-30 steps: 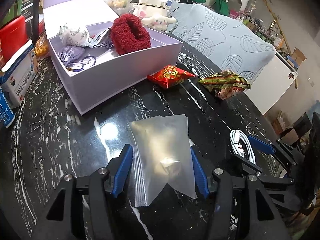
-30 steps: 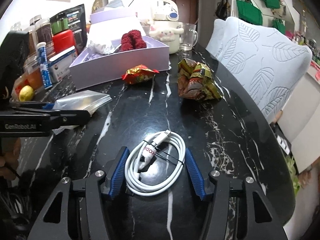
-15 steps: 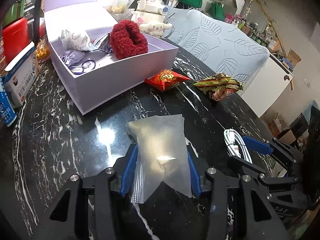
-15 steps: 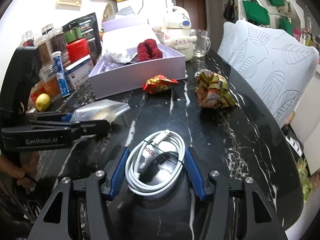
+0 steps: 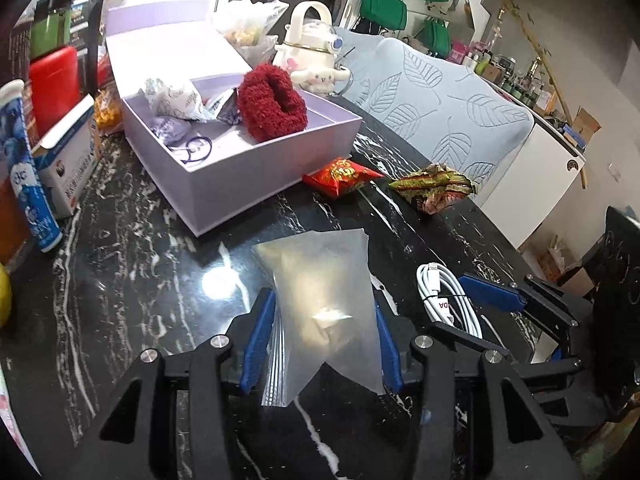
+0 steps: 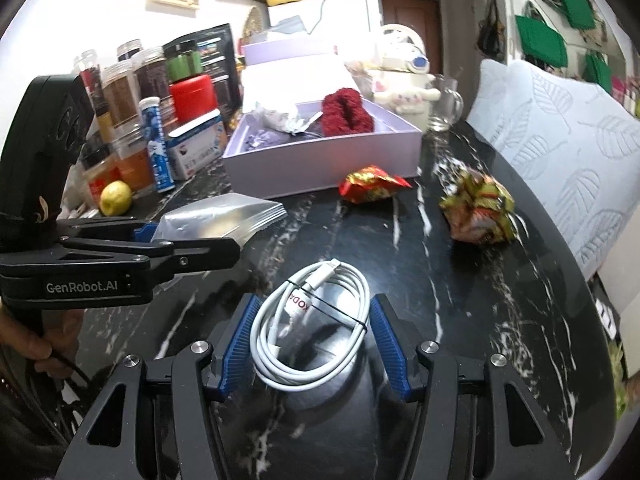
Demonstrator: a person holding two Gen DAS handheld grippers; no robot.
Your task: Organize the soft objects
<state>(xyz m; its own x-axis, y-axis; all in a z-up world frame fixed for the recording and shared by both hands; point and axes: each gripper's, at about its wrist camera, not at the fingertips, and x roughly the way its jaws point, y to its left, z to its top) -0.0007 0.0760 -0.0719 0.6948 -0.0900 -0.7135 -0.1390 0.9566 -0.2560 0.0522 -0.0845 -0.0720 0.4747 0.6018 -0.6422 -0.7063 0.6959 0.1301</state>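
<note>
**Both grippers holding their loads above the black marble table**

The left gripper (image 5: 320, 344) is pinching a stack of clear zip-lock plastic bags (image 5: 320, 300) between its blue pads, the bags fanning forward and sagging at the front. In the right wrist view the same bags (image 6: 224, 216) are jutting out level from the jaws, clear of the black white-veined marble tabletop (image 6: 460, 300).

The right gripper (image 6: 312, 344) is gripping a coiled white charging cable (image 6: 312, 320) tied with thin black bands, its ribbed blue pads pressing on both sides of the coil. Seen from the left wrist, the cable (image 5: 444, 296) is sitting just beside the bags.

Further back, an open lilac cardboard box (image 5: 248, 176) is standing on the table, holding a fluffy dark-red scrunchie (image 5: 272, 104), a crumpled white patterned pouch (image 5: 172, 100) and thin purple hair ties (image 5: 196, 148). Just beside the box's front corner a red foil snack packet (image 5: 344, 176) is lying, and near it, apart, a crumpled green-and-red snack wrapper (image 5: 436, 188). A white cartoon-dog kettle (image 5: 312, 56) is standing behind the box.
</note>
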